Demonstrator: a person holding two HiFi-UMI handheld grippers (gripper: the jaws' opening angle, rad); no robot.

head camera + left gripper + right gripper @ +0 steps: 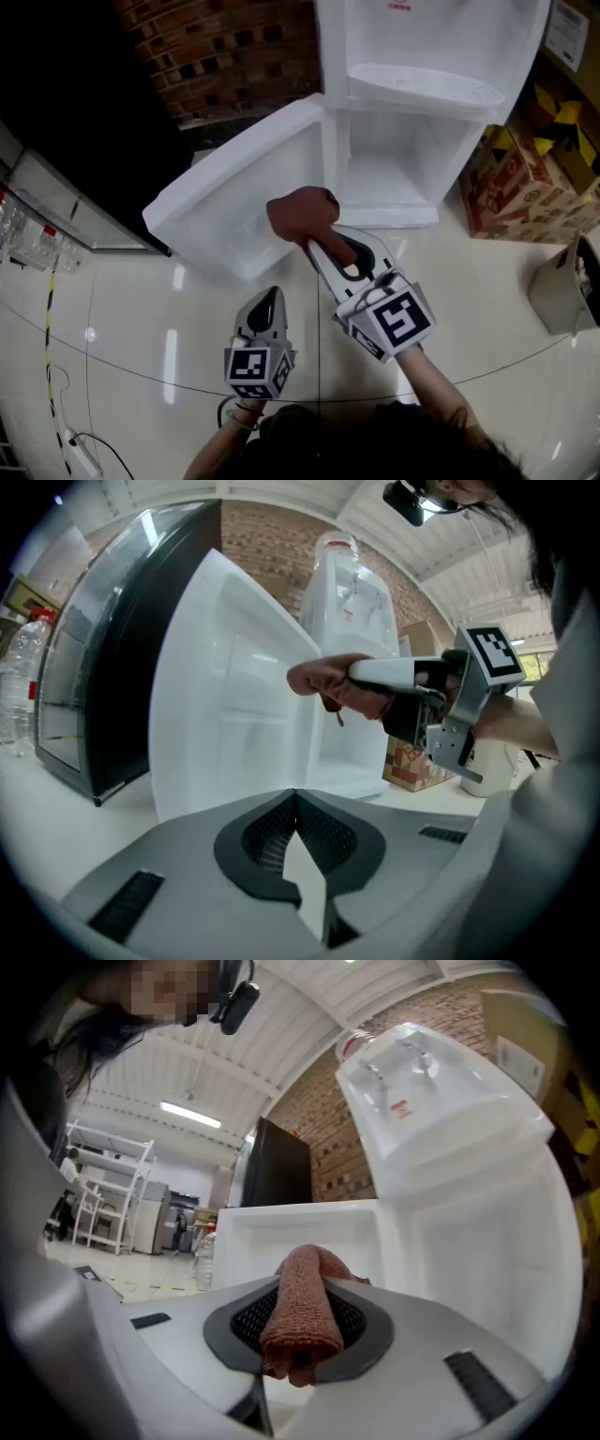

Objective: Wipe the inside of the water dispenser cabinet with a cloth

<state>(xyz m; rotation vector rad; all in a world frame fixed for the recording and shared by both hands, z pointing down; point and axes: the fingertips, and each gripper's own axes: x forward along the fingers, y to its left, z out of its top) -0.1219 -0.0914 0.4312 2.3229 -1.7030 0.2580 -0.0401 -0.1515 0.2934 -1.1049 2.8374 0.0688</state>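
Pale tiled floor (pixel 141 375), brick wall behind | cloth (pixel 302 214) bunched before the swung-open door (pixel 225 202), just beside the cabinet (pixel 394 178) opening | my right tool (pixel 317 242) pinches it, I judge for wiping inside | left tool (pixel 267 298) pressed together, empty, held clear.

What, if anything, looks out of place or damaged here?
Nothing stands out. The cabinet door is swung open, the cabinet shows no spill or damage, and the right gripper holds the reddish cloth before it. The left gripper is shut, empty.
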